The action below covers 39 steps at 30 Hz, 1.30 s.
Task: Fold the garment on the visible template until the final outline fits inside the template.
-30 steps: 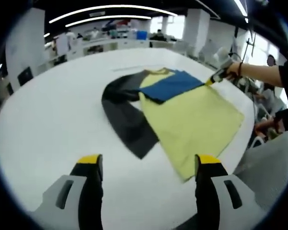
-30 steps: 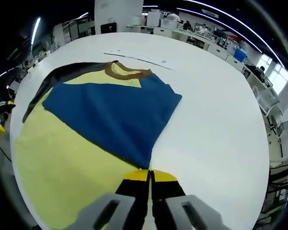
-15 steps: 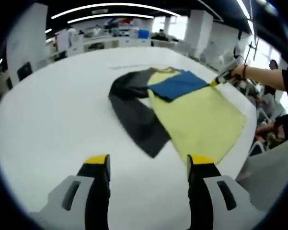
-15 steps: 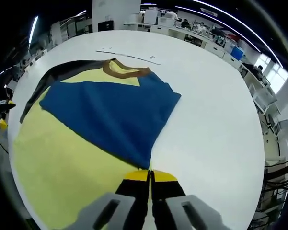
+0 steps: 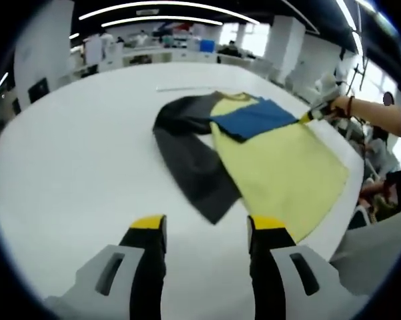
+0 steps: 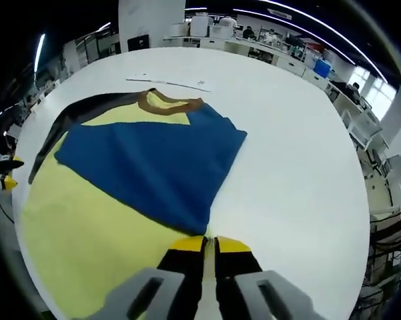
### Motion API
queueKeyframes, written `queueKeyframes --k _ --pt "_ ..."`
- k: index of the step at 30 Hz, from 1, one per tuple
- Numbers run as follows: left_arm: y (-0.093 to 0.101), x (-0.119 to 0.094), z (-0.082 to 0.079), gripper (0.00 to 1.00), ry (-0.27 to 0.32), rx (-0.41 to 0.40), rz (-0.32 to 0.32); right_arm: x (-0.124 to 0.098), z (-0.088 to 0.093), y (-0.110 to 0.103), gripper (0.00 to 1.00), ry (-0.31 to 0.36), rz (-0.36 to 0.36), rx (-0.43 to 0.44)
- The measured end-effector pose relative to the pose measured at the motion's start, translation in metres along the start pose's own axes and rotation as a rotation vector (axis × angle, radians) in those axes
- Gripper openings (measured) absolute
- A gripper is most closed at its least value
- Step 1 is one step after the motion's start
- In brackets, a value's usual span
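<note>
**One shirt, two grippers, blue sleeve folded across**

I count one shirt [image 5: 267, 157], lying flat on one white table [image 5: 73, 153]. It has a yellow body, one dark grey sleeve [image 5: 190, 160] and one blue sleeve [image 5: 257, 119].

In my left gripper view, my left gripper [image 5: 205, 233] rises from 6 o'clock with its two yellow-tipped jaws spread apart and nothing between them. It hangs over bare table, short of the shirt. The grey sleeve runs from the collar toward 6 o'clock, its cuff end near my jaws but apart from them. The yellow body lies at about 3 o'clock from centre. The blue sleeve is folded over the upper chest. At 2 o'clock my right gripper [image 5: 307, 117] sits at the point of the blue sleeve, with my hand [image 5: 333, 103] behind it.

In my right gripper view, my right gripper [image 6: 209, 244] comes up from 6 o'clock with its jaws almost pressed together, only a thin slit between them. The blue sleeve [image 6: 153, 167] narrows to a point right at the tips; I cannot tell whether they pinch it. This view shows the brown collar [image 6: 168, 105] at 12 o'clock clearly, and beyond it a thin grey line [image 6: 167, 82] on the table [image 6: 300, 173]. The grey sleeve [image 6: 77, 117] shows here as a strip at 10 o'clock.
</note>
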<state>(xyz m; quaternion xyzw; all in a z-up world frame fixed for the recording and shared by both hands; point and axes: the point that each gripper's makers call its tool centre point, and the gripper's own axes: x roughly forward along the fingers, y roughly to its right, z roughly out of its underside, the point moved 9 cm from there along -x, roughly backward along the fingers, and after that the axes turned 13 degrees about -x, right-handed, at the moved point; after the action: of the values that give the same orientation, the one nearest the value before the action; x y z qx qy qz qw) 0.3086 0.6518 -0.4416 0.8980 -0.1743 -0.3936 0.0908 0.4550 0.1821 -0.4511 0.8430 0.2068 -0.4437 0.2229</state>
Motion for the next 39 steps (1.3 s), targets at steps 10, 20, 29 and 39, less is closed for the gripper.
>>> queueKeyframes --k 10,20,29,39 --pt "0.003 0.009 -0.001 0.4 0.014 -0.056 0.003 -0.019 -0.02 -0.016 0.52 0.166 -0.004 0.056" --pt "0.003 0.02 0.003 0.29 0.005 -0.174 -0.034 -0.046 -0.033 -0.049 0.79 0.282 -0.085 0.043" --pt "0.005 0.029 0.009 0.25 0.008 -0.207 -0.059 -0.074 -0.023 -0.07 0.88 0.315 -0.146 0.065" --pt "0.015 0.036 0.011 0.14 -0.004 -0.186 -0.102 -0.106 -0.013 -0.086 0.75 0.321 -0.096 0.037"
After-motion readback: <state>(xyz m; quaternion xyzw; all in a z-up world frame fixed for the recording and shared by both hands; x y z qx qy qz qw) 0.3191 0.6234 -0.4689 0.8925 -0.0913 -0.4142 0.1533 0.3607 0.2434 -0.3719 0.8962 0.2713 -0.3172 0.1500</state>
